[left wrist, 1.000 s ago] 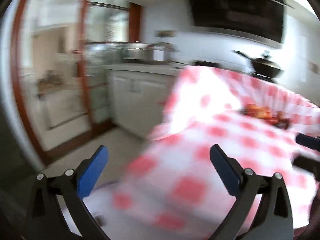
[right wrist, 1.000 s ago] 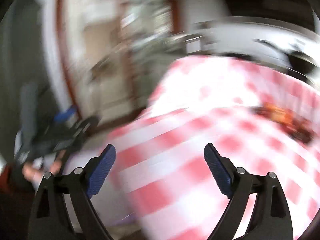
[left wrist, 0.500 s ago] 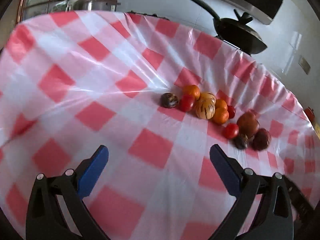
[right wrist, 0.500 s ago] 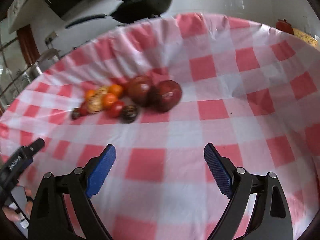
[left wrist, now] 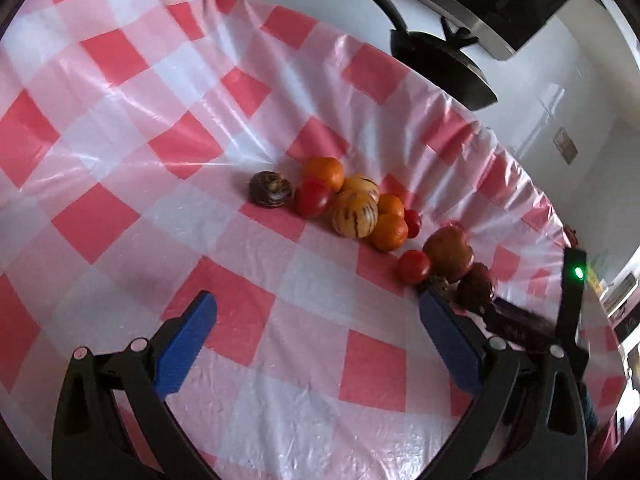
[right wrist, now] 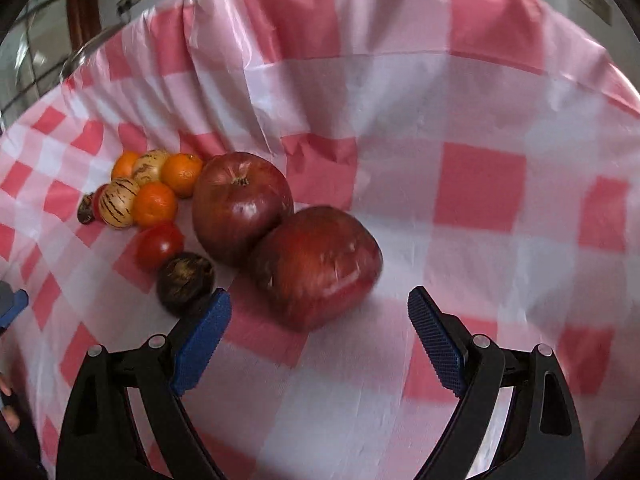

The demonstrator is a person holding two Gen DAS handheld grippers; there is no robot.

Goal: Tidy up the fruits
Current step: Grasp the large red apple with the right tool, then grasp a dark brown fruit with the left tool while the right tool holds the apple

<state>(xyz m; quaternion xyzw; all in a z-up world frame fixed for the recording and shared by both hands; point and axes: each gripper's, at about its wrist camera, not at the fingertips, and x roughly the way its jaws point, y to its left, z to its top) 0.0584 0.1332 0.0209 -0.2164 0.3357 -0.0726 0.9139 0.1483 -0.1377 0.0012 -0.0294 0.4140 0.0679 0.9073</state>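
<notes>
Hovering with left gripper (left wrist: 318,330) spread wide, holding nothing, over the checked tablecloth (left wrist: 120,128). Lying clustered ahead: fruits (left wrist: 354,212). Spreading right gripper (right wrist: 320,322) around nothing, just short of the near red apple (right wrist: 316,266).

You have no readable text, label, brand or number in either wrist view; the small wall plate (left wrist: 565,151) beyond the table is too blurred to read.
</notes>
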